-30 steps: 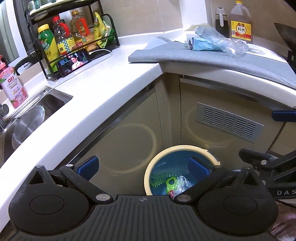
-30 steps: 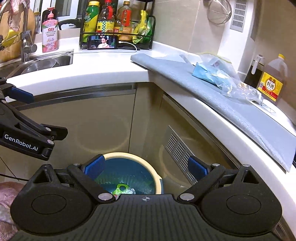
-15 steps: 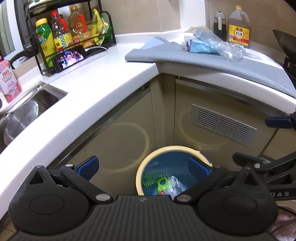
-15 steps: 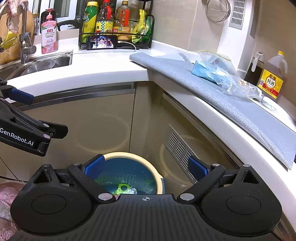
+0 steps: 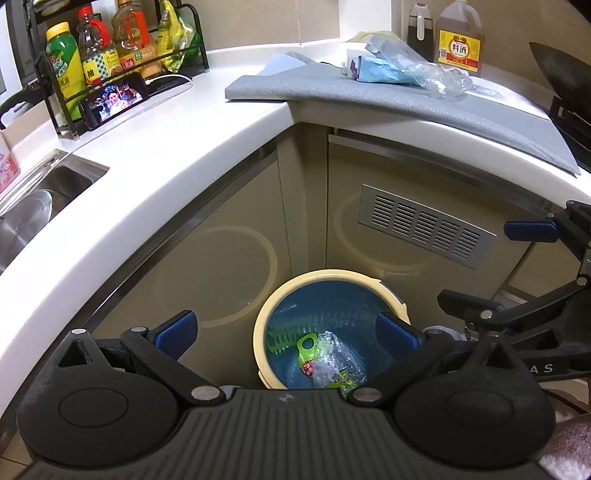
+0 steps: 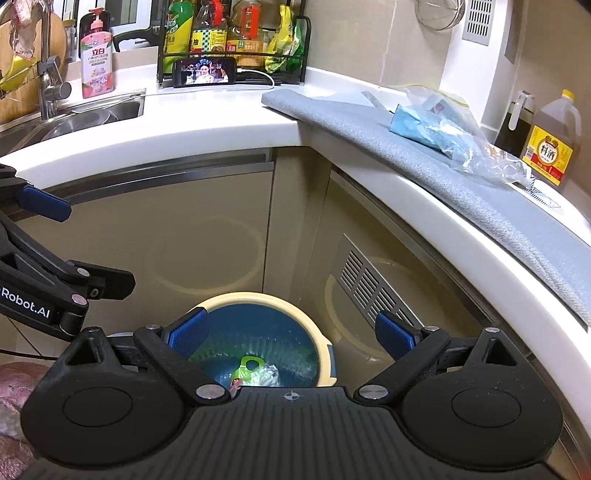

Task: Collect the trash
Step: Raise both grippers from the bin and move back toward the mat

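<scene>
Left tool [image 5: 284,334], spread empty, has drifted left of the bin [image 5: 266,317].

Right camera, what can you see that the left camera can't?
Only the right view shows the tap, the whole pink soap bottle and a strainer on the wall. Only the left view shows a dark pan at the far right. Both show the bin, the phone, the plastic bag and the mat.

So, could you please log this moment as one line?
left gripper: open, empty | right gripper: open, empty | bin: holds wrappers | plastic bag: on grey mat
</scene>
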A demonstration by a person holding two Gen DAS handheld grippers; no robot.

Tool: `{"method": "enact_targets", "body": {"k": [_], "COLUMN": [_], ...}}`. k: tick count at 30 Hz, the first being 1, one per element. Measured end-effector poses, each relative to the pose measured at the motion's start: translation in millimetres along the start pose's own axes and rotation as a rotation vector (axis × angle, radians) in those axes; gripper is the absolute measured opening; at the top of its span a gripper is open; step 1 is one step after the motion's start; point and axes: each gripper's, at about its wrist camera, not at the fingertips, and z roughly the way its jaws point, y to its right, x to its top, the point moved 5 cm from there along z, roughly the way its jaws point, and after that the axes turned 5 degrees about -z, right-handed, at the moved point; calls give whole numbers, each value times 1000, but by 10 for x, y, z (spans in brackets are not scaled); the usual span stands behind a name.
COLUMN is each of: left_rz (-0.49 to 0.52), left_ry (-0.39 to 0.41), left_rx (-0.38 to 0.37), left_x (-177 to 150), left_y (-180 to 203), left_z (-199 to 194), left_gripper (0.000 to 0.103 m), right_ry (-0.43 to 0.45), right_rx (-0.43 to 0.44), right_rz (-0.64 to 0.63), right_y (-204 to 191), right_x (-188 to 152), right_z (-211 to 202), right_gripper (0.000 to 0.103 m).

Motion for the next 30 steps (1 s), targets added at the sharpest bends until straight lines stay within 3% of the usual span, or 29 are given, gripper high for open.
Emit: {"method": "enact_targets", "body": {"k": [17, 23, 30], "left_rz": [-51, -55, -58], "left_ry": [25, 50, 60], "left_rx": [47, 83, 110], "left_x": [299, 531, 762], "left_y": [-192, -274, -306], "left_z": [-36, -33, 16], "left_gripper": [103, 103, 103], "right_ry": [21, 54, 166], "right_rx": [12, 25, 8], "right_rz": [29, 135, 271], "right_y": [120, 406, 997], "right_x": [96, 284, 642], "right_z": [67, 89, 75], "right_gripper": [98, 99, 102]}}
